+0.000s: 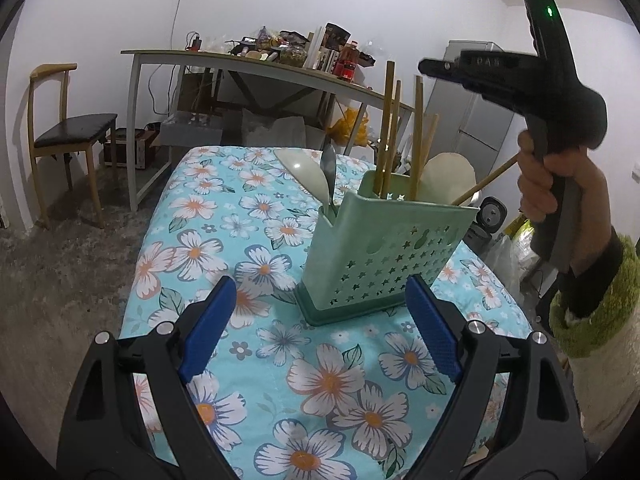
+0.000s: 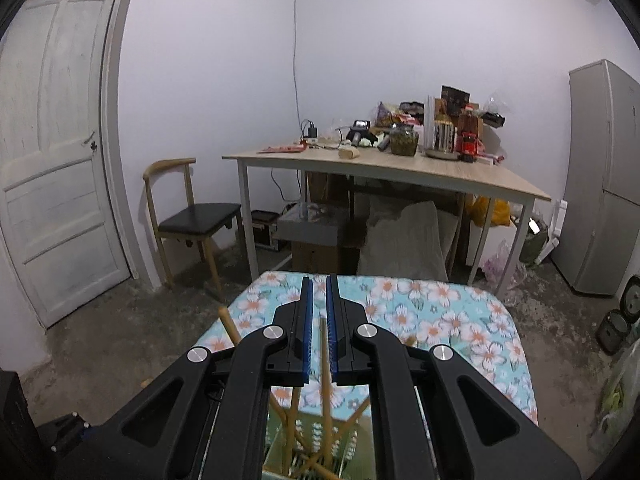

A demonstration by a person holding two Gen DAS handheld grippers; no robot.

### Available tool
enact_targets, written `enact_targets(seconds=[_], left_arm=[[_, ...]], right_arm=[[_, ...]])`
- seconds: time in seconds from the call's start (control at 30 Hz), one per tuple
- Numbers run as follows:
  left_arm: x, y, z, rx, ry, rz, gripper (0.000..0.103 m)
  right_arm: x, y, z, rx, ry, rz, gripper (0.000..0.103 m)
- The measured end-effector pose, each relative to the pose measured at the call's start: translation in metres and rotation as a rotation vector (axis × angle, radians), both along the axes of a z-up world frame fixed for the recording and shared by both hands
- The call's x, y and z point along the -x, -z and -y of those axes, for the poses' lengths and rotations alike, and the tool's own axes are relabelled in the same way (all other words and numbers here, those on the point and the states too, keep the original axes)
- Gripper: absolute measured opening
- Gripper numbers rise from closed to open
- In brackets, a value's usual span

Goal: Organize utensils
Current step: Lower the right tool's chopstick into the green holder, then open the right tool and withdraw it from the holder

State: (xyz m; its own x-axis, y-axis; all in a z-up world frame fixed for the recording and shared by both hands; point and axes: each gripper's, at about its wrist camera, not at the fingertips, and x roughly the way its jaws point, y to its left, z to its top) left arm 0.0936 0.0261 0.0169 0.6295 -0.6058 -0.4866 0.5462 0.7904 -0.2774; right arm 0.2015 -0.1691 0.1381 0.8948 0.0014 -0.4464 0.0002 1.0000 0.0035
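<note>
I see a table [image 1: 168, 240] under a blue floral cloth [image 1: 320, 380], a green holder [image 1: 372, 256] standing directly on it near the middle, slightly tilted

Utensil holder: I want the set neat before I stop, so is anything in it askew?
Yes. In the green utensil holder, most chopsticks stand near upright, but one chopstick leans far out over the right rim. The spoons lean left from their own compartment. Nothing looks spilled on the floral tablecloth.
</note>
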Motion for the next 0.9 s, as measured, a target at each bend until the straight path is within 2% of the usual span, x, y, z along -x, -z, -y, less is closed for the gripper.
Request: enact_targets(seconds=[0.17,0.23,0.33,0.53,0.63,0.9], left_arm=[[0.001,-0.006,0.001,-0.012,-0.017,-0.002,0.083],[0.001,-0.008,0.002,-0.033,-0.037,-0.008,0.083],[0.001,-0.011,0.003,-0.063,-0.071,-0.020,0.083],[-0.002,-0.009,0.005,-0.132,-0.136,-0.062,0.084],[0.000,-0.011,0.007,-0.163,-0.156,-0.062,0.084],[0.011,-0.018,0.020,-0.230,-0.174,-0.043,0.087]], right_arm=[[0.021,-0.005,0.010,-0.073,0.000,-0.005,0.010],[0.033,-0.006,0.014,-0.104,0.000,-0.009,0.023],[0.053,-0.005,0.017,-0.133,-0.006,-0.016,0.039],[0.086,0.010,0.017,-0.144,-0.006,-0.069,0.058],[0.101,0.021,0.019,-0.156,-0.001,-0.101,0.064],[0.127,0.049,0.020,-0.180,0.010,-0.178,0.071]])
